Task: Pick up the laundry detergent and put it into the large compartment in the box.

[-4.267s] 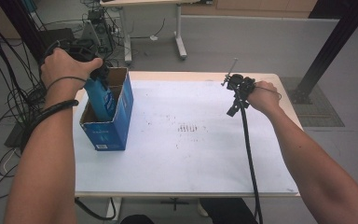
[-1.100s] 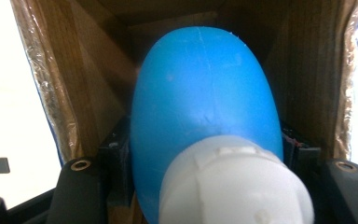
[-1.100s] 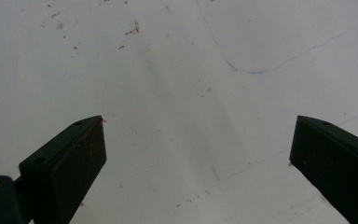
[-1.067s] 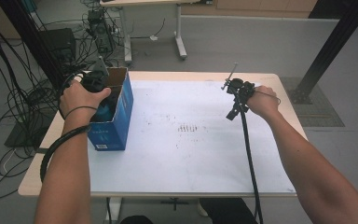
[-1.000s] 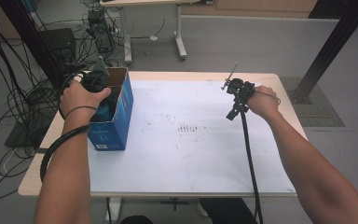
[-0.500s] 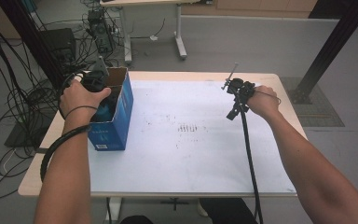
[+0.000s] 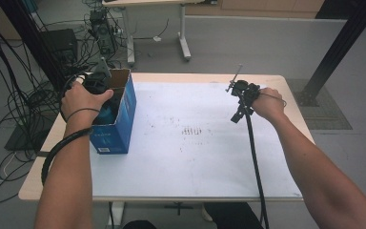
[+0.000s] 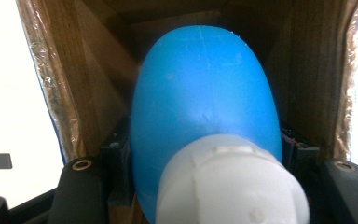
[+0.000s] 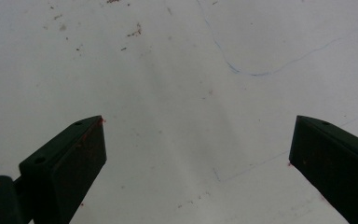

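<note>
Bottle [image 8: 205, 107] blue, white-capped, inside cardboard box [image 7: 116, 119] | left hand-held gripper [image 8: 205, 186] clamped on bottle, release pending | right hand-held gripper [image 9: 196, 154] agape, empty, well right of box over counter [image 7: 195, 157]

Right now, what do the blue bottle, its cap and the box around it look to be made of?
The bottle looks like smooth, slightly matte blue plastic, with a faint mould seam and fine scratches. Its cap seems white plastic, ridged and dull. The box looks like cardboard: brown, fibrous inside walls, a blue printed outside, and shiny clear tape along its edges.
</note>
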